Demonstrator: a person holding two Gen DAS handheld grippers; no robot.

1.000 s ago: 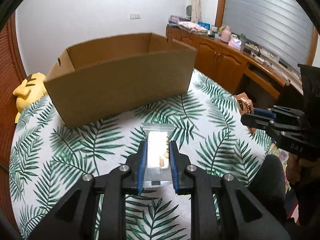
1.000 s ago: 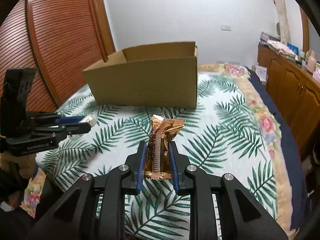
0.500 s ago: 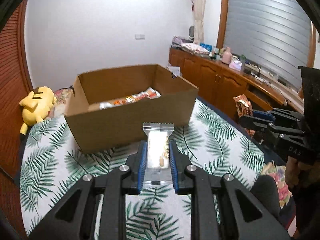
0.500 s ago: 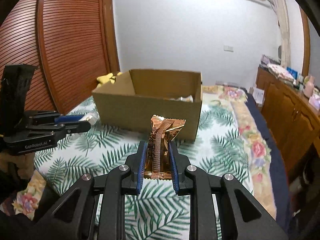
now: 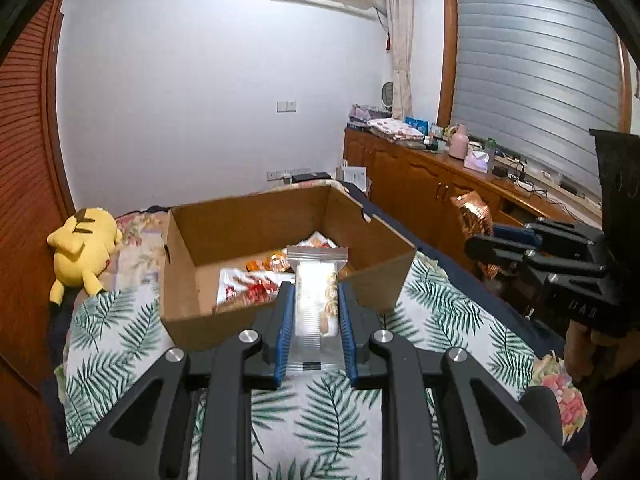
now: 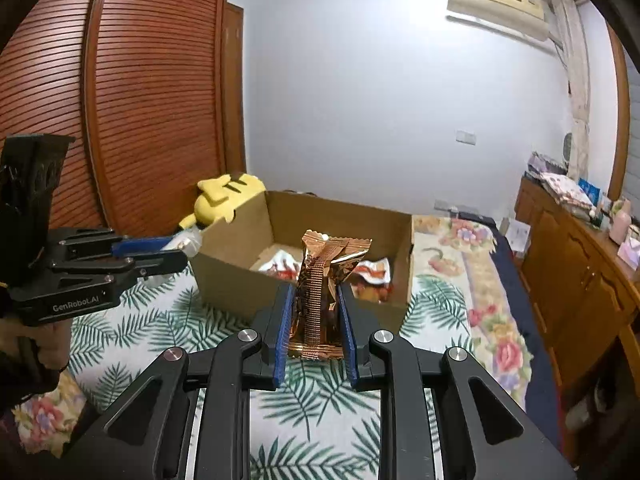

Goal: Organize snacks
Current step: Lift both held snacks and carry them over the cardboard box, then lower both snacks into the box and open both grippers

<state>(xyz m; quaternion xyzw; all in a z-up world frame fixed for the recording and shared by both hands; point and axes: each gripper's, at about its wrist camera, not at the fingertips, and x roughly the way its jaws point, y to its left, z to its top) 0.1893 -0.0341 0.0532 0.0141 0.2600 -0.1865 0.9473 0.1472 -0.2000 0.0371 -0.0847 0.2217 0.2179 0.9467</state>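
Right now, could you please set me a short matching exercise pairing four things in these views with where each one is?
Things:
1. clear packet
2. copper packet
3. cardboard box
4. yellow plush toy

Places:
A. beside the box, by the wooden doors
B. in the right gripper
C. on the palm-leaf cover
D. in the left gripper

Pairs: 1-D, 2-B, 3-C, 4-A

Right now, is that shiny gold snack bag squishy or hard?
Probably squishy: the gold snack bag looks crinkled and pinched where the right tool squeezes it. Likely light too, since its top stands up unsupported. The foil may be slippery.
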